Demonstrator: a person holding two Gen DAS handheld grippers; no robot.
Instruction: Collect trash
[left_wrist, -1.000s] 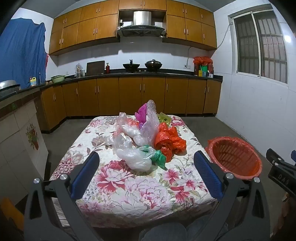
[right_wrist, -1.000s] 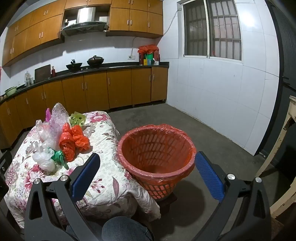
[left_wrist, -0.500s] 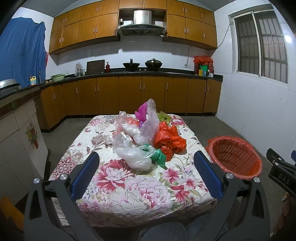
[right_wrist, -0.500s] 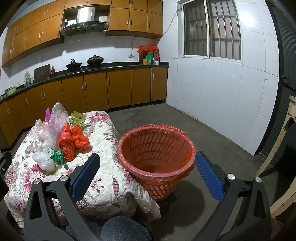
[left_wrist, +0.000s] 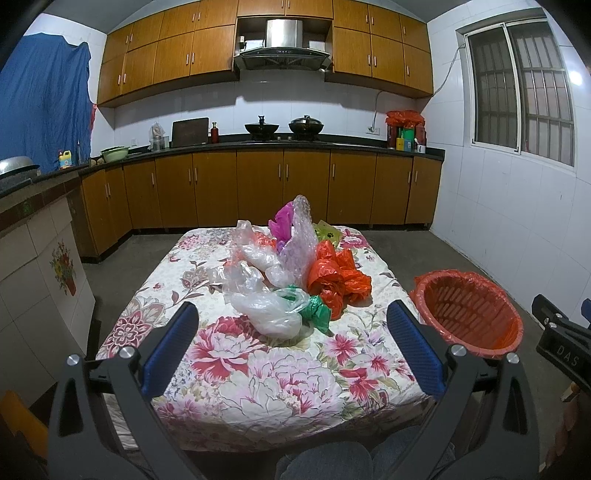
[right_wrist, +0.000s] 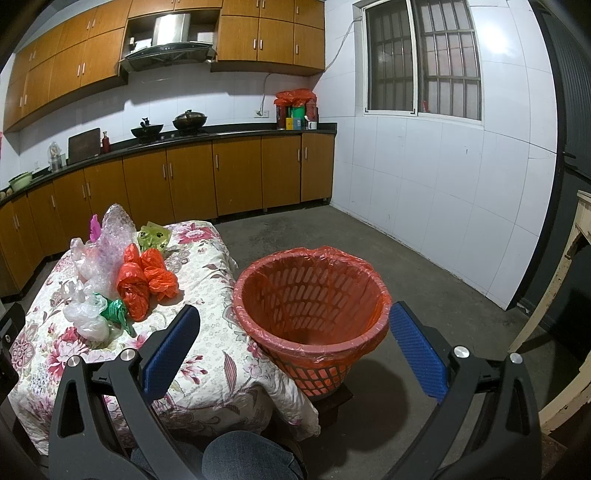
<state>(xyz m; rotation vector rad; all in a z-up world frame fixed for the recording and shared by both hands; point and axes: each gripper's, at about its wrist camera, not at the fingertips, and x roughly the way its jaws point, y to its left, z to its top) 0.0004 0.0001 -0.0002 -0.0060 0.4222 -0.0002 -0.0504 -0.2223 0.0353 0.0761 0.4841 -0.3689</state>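
Even indoor lighting from overhead; the white wall tiles (right_wrist: 424, 177) are bright, with a glare spot on the window (right_wrist: 495, 37). Soft shadows fall under the wall cabinets (left_wrist: 207, 55). Fisheye curvature bends edges; corners vignette black. Focus sharp.

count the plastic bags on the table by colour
orange-red bags: 2
clear or whitish bags: about 4, tangled, hard to separate
green bag: 1
magenta bag: 1
yellow-green bag: 1
bubble wrap: 1
total: about 10, all on the flowered tablecloth
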